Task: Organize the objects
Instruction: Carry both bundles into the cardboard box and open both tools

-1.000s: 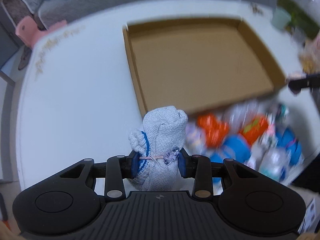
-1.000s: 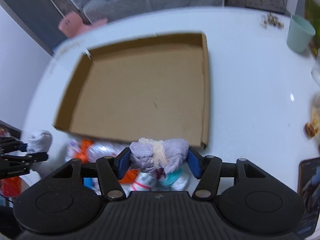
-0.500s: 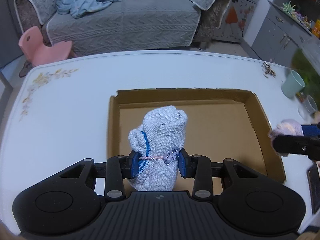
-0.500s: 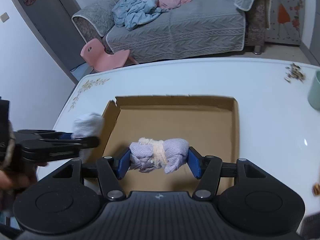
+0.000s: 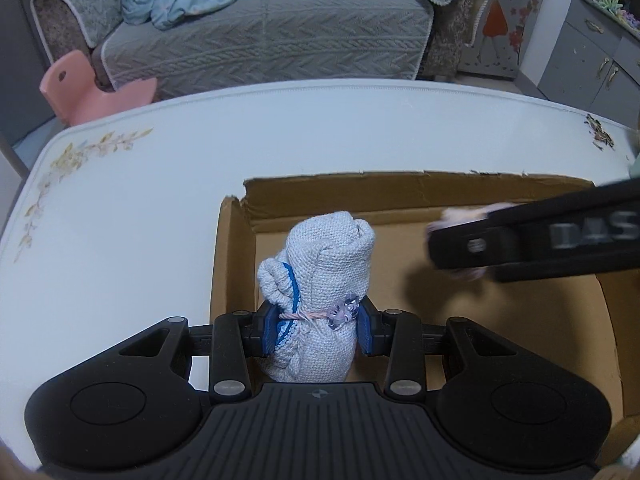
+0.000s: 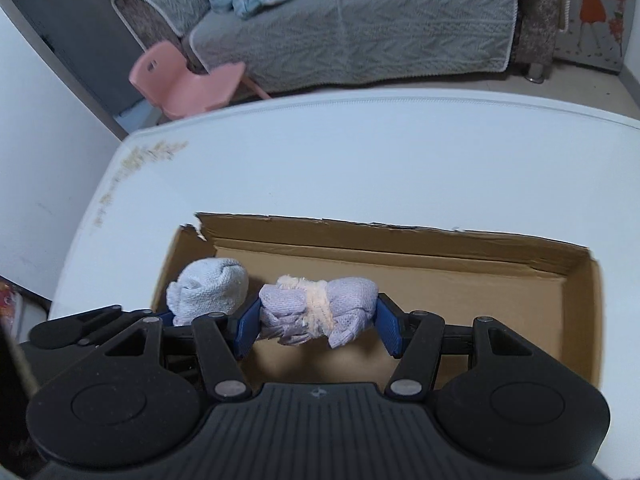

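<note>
Since the earlier frames we have carried both bundles from the near edge of the cardboard tray (image 5: 234, 264) inward; the pile of colourful items seen a second ago has passed out of view, and the tray's far wall now sits close ahead of both cameras.

Item 1: left hand-held gripper (image 5: 318, 326). Its blue pads are clamped on a pale blue rolled cloth (image 5: 326, 280), held upright, bound by a pink twisted band with a small clear charm. We place it over the far-left corner of the tray, just beside the torn left wall. In the right wrist view the same cloth (image 6: 210, 290) shows at the tray's left end.

Item 2: right hand-held gripper (image 6: 318, 326). Its pads are pressed on the two ends of a lilac rolled cloth (image 6: 320, 310), held crosswise, tied at the middle with a cream band. We place it over the tray floor, just to the right of the blue cloth. From the left wrist view this gripper (image 5: 460, 246) enters blurred from the right.

Item 3: white tabletop (image 6: 360, 160), floral print at its left corner, carrying the tray.

Item 4: beyond the tabletop, a grey sofa (image 5: 260, 32) with crumpled blue laundry, and a pink child's chair (image 6: 184, 80).
</note>
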A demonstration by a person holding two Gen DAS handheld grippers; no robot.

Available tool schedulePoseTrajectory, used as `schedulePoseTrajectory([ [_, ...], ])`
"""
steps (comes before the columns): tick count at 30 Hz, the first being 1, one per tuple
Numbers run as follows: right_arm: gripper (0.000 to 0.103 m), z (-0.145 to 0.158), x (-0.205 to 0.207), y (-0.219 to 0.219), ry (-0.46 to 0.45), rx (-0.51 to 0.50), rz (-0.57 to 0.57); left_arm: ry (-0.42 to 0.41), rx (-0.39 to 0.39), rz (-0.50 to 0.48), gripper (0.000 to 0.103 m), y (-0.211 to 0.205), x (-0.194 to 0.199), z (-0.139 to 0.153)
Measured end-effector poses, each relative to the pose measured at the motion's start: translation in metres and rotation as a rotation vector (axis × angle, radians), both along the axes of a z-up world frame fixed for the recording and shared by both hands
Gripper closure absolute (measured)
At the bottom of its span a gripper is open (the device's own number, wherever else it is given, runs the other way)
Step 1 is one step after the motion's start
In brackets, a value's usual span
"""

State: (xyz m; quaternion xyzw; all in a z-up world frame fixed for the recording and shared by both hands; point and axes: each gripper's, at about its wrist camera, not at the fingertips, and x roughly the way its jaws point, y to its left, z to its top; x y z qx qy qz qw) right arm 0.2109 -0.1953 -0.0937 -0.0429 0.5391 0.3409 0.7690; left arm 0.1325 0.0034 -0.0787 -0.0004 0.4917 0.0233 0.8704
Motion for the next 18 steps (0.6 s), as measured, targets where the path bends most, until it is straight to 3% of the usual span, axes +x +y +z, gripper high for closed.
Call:
schedulePoseTrajectory([
  [6,0.047,-0.011,0.003,0.017,0.030,-0.014,-0.020,-0.021,0.017,0.005,0.057,-0.002,0.001,-0.007],
  [13,0.042,-0.018,-0.001,0.025,0.038,-0.033,-0.010,-0.037,0.017,-0.013,0.038,-0.009,-0.001,-0.005],
  [18,0.024,-0.008,-0.003,0.012,0.036,0.002,-0.033,-0.054,0.036,-0.026,0.026,-0.013,-0.008,0.004],
])
